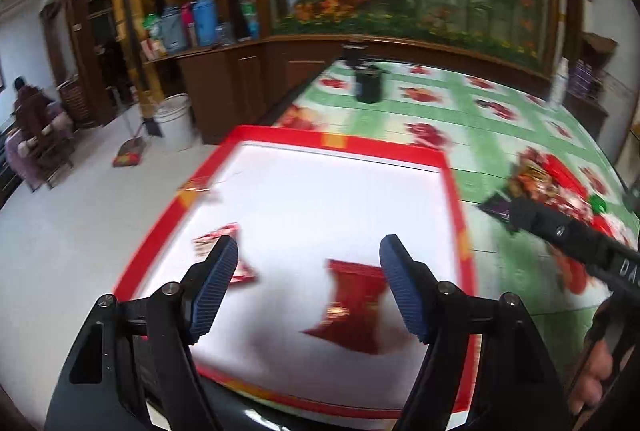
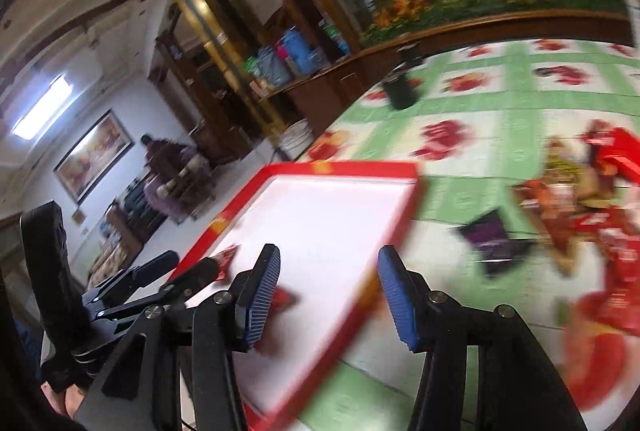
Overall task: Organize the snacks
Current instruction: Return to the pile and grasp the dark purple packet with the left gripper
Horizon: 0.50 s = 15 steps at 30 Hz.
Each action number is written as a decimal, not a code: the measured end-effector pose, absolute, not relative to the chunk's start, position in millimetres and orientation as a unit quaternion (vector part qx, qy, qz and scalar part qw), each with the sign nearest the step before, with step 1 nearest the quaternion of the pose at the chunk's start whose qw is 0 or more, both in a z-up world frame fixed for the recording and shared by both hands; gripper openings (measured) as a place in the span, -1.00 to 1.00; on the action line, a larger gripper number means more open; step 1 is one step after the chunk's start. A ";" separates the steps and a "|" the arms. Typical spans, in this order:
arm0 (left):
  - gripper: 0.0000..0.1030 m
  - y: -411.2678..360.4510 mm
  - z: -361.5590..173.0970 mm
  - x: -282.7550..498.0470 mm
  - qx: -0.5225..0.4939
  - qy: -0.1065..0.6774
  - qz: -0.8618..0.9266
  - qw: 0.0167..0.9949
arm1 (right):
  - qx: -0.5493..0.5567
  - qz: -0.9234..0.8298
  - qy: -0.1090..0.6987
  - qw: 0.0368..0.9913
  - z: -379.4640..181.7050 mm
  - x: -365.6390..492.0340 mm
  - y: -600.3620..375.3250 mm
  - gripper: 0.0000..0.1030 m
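Observation:
A white tray with a red rim [image 1: 340,142] lies on the flowered table, also in the right wrist view [image 2: 344,169]. Two red snack packets lie in it: one [image 1: 354,305] under my open, empty left gripper [image 1: 310,251], one [image 1: 224,237] by its left finger. A pile of snack packets [image 1: 548,183] lies right of the tray, also in the right wrist view [image 2: 580,199], with a purple packet [image 2: 490,237] nearest. My right gripper [image 2: 328,263] is open and empty above the tray's right rim; it shows in the left wrist view [image 1: 520,215].
A black cylinder [image 1: 370,83] stands at the table's far side. The green and white flowered tablecloth [image 1: 500,135] covers the table. The table's left edge drops to a white floor with a white bucket [image 1: 174,121]. A wooden cabinet stands behind.

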<state>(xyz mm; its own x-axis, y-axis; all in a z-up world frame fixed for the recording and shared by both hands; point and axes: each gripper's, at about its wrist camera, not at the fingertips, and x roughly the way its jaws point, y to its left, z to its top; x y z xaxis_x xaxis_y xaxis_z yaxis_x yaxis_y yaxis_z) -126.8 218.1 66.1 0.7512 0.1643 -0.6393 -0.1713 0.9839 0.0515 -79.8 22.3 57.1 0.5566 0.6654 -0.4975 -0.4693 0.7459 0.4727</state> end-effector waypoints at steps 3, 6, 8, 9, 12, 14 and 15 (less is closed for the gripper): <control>0.43 191.6 68.9 -119.1 0.005 0.348 0.045 0.937 | 0.149 0.296 0.329 0.884 58.0 -83.2 -18.2 0.09; 0.43 163.9 72.0 -110.0 0.020 0.352 0.015 0.936 | 0.156 0.261 0.322 0.897 58.1 -87.1 -64.4 0.14; 0.45 146.2 74.2 -102.6 0.027 0.356 -0.004 0.934 | 0.162 0.240 0.320 0.902 57.5 -90.4 -92.6 0.16; 0.53 136.8 74.2 -98.3 0.032 0.359 -0.014 0.933 | 0.163 0.227 0.323 0.904 56.2 -92.0 -108.8 0.19; 0.59 113.8 72.3 -86.9 0.045 0.368 -0.032 0.928 | 0.159 0.208 0.337 0.904 49.7 -92.2 -133.7 0.20; 0.59 97.4 69.6 -79.7 0.055 0.374 -0.043 0.925 | 0.154 0.202 0.351 0.901 45.3 -92.6 -143.0 0.20; 0.59 91.0 67.6 -77.5 0.060 0.377 -0.047 0.923 | 0.150 0.199 0.358 0.900 42.7 -93.3 -146.4 0.20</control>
